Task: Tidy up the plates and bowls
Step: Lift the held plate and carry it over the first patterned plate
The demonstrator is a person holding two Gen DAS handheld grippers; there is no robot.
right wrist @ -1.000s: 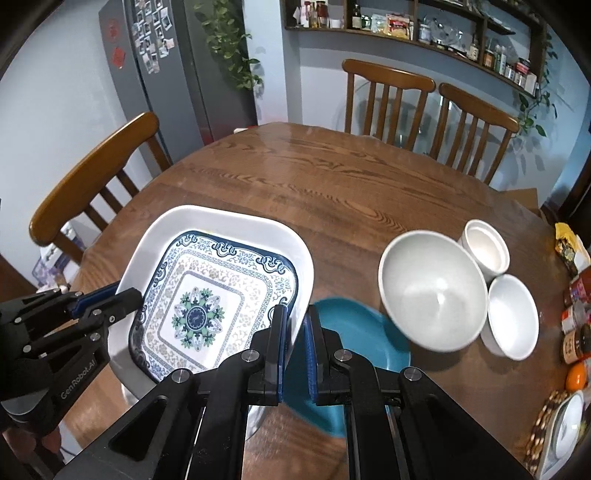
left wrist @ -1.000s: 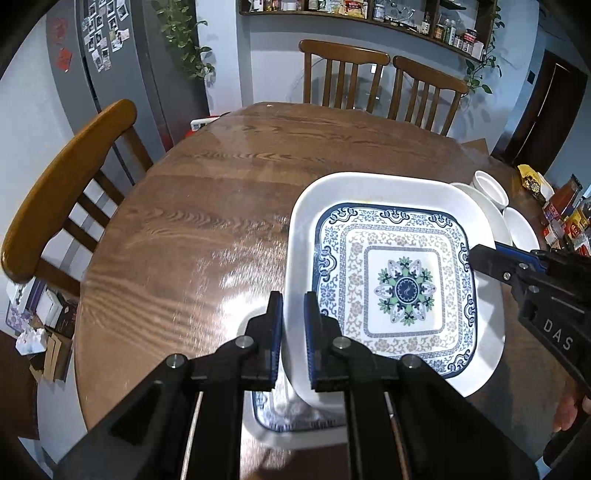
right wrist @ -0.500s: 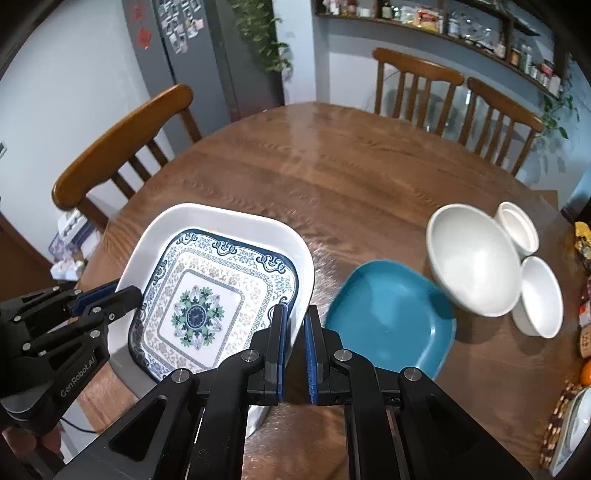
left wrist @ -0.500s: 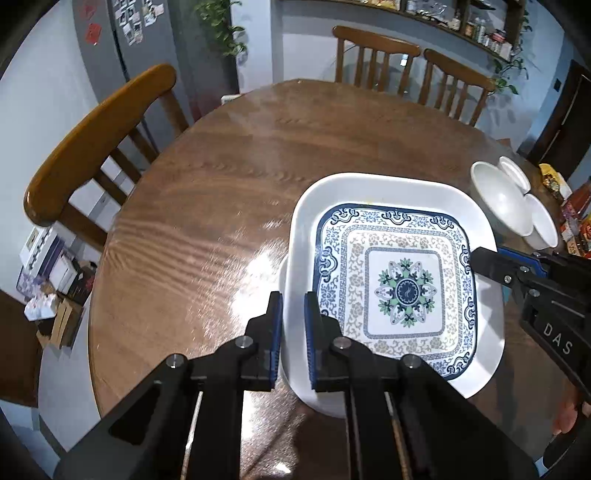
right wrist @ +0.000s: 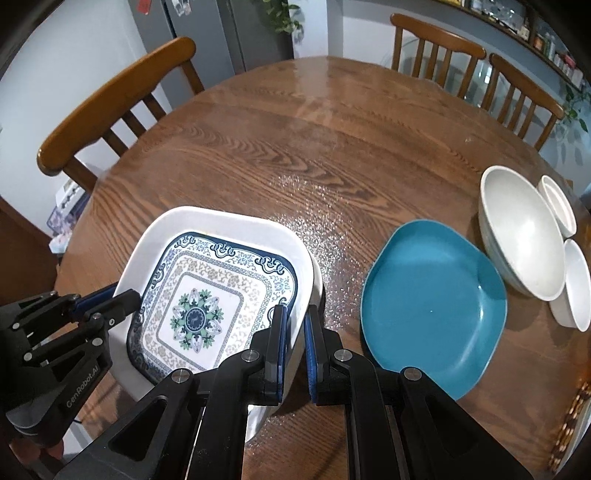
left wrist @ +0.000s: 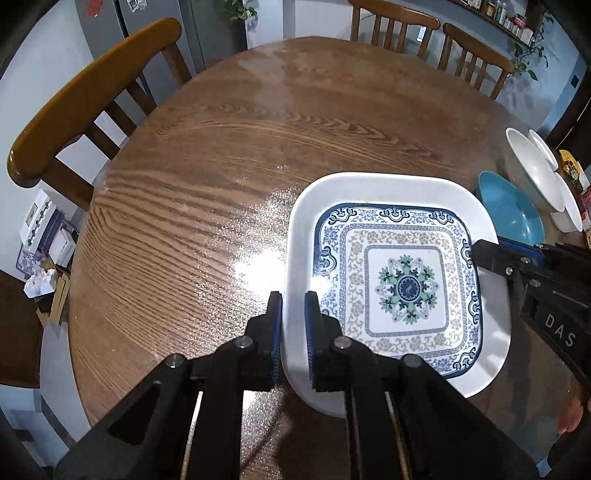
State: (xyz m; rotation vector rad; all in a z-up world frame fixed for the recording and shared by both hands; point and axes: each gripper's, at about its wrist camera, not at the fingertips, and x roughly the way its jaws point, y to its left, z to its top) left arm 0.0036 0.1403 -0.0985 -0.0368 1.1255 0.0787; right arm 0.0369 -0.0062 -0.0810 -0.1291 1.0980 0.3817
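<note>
A square white plate [left wrist: 399,284] with a blue floral pattern is held between both grippers over the round wooden table [left wrist: 221,166]. My left gripper [left wrist: 293,325] is shut on its left rim. My right gripper [right wrist: 293,332] is shut on its right rim; the plate also shows in the right wrist view [right wrist: 207,302]. A teal plate [right wrist: 432,299] lies on the table to the right. A large white bowl [right wrist: 517,229] and two small white bowls [right wrist: 557,203] [right wrist: 572,284] stand beyond it.
Wooden chairs stand around the table: one at the left [left wrist: 88,92], two at the far side [left wrist: 391,18] [left wrist: 476,48]. A grey fridge [right wrist: 221,33] is behind. Jars and packets [left wrist: 576,173] sit at the table's right edge.
Both grippers have carried the patterned plate left and toward me, away from the teal plate and the bowls. The teal plate now lies fully uncovered on the table.
</note>
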